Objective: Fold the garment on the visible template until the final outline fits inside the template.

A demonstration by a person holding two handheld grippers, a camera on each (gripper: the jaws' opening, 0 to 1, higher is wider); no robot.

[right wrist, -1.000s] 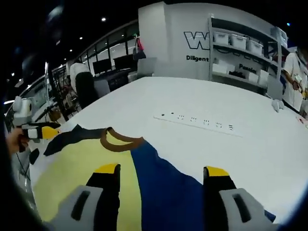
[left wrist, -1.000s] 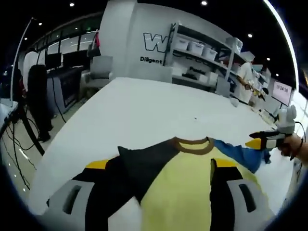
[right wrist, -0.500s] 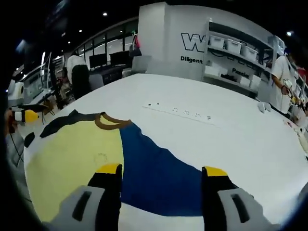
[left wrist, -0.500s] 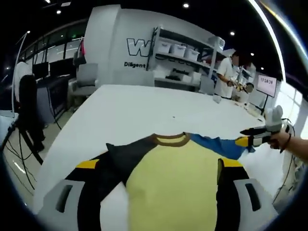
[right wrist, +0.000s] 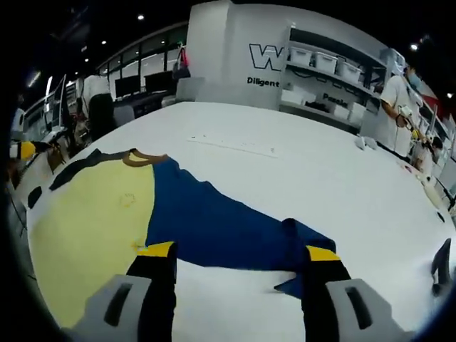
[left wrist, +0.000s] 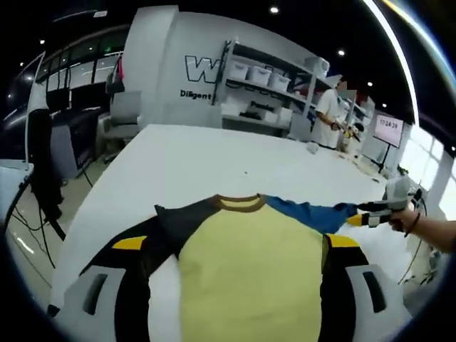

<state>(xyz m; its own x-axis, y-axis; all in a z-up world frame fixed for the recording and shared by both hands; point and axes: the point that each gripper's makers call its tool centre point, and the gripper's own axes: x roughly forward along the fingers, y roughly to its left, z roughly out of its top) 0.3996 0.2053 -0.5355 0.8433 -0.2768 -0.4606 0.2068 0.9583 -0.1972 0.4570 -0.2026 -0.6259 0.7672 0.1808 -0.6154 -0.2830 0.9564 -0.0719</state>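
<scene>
The white wall [right wrist: 235,43] bears a large "W" above "Diligent".

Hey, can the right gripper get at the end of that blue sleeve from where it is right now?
Probably yes. In the right gripper view the blue sleeve lies stretched on the white table, its cuff end directly ahead of the open right gripper, with nothing lying between.

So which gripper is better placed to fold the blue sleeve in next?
Probably the right gripper: its open jaws straddle the blue sleeve's cuff, while the left gripper sits over the dark sleeve.
</scene>
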